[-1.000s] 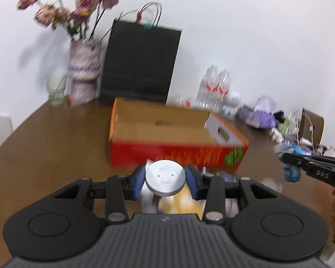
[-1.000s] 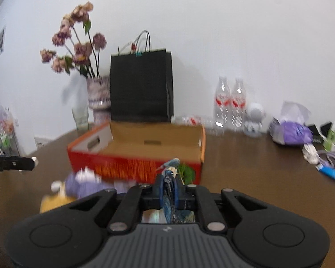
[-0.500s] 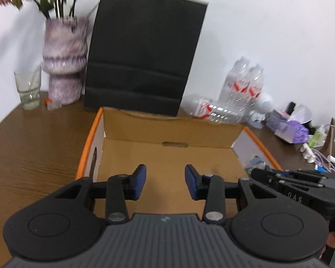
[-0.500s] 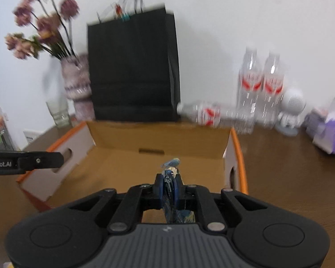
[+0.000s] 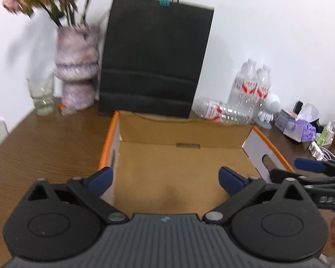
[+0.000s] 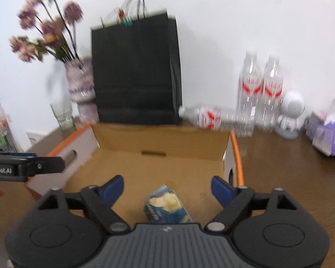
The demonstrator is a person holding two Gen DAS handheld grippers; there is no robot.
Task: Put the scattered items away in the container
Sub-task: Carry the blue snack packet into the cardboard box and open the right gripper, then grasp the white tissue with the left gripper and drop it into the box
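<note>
Holding both grippers over the cardboard box (image 6: pixel 163 163), we judge this the release step: the right gripper (image 6: pixel 167 186) has its fingers spread wide, gripping nothing, and the blue snack packet (image 6: pixel 166 207) lies on the box floor just below and between them. The left gripper (image 5: pixel 165 178) is likewise spread and holds nothing. Next we must lift clear and seek another scattered item on the surface (image 5: pixel 44 147).
</note>
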